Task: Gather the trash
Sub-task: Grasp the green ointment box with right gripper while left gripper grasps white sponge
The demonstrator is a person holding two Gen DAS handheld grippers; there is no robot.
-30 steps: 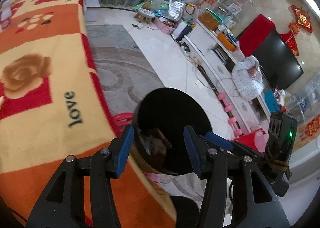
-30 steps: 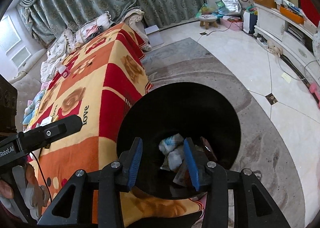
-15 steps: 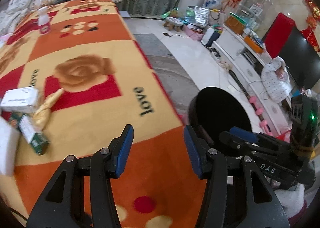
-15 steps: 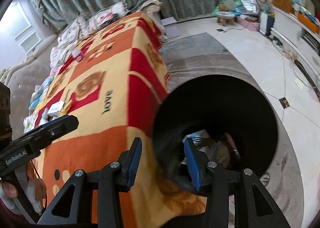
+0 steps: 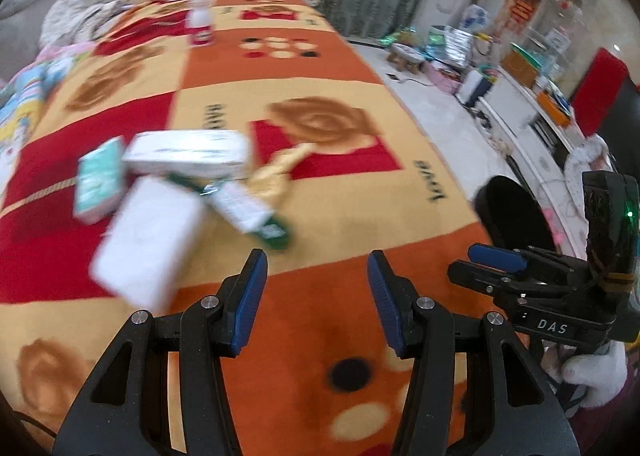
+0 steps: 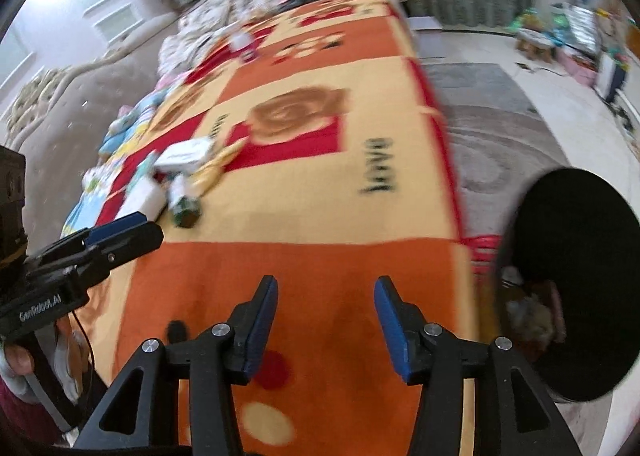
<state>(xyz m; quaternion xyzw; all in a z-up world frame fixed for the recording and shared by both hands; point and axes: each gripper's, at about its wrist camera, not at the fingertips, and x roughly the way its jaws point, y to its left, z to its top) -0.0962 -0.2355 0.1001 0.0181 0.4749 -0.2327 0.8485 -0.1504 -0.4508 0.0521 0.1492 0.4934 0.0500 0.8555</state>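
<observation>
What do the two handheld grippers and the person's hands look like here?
Both grippers, left and right, have black angular frames, silver bolts and blue-padded jaws. The right gripper's body reads "DAS" in white and has a green light; the left one's reads "GenRobot.AI". A white glove covers the right hand.

Bare blanket (image 5: 320, 240) lies near; the litter cluster (image 5: 180, 179) crowds far left (blurred), the black bin (image 6: 576, 280) stands right.

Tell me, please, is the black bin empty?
No. Crumpled trash lies inside the black bin, seen through its open mouth.
</observation>
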